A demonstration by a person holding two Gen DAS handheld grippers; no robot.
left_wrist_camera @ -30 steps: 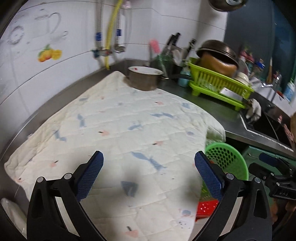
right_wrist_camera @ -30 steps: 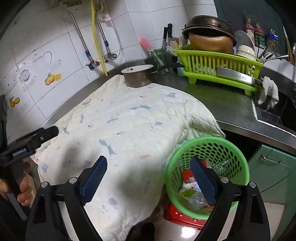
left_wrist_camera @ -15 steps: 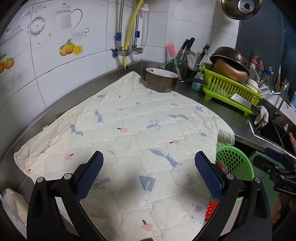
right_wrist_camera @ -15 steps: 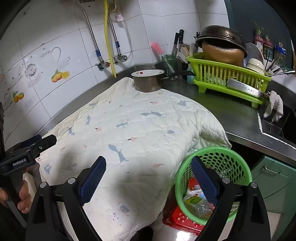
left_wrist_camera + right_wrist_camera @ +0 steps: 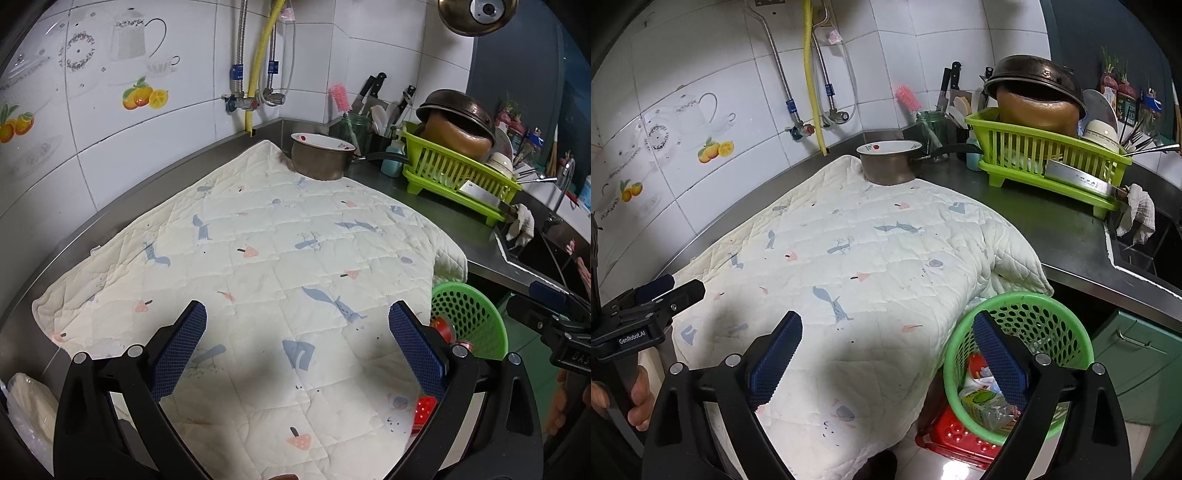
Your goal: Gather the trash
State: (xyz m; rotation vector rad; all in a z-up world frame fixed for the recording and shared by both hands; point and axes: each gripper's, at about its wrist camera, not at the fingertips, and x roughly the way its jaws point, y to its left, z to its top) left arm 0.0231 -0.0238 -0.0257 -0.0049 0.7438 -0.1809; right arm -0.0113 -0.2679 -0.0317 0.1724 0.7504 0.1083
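A green mesh basket (image 5: 1034, 317) stands below the counter's front edge on a red stool (image 5: 955, 430). It holds trash: a green-labelled carton (image 5: 979, 400), a clear wrapper and a red packet. It also shows in the left wrist view (image 5: 469, 317). My left gripper (image 5: 297, 350) is open and empty above a cream quilted cloth (image 5: 277, 258) that covers the counter. My right gripper (image 5: 886, 356) is open and empty, over the cloth's front right edge, its right finger above the basket. No loose trash shows on the cloth.
A metal pot (image 5: 321, 158) sits on the cloth's far corner. A green dish rack (image 5: 458, 173) with a wok and bowls stands at the right, with knives and a brush behind. A sink (image 5: 1141, 243) is far right. A plastic bag (image 5: 26, 406) lies at the counter's left end.
Both grippers have pulled back and risen from the counter, so more of the wall and cloth shows. Both stay open and empty.
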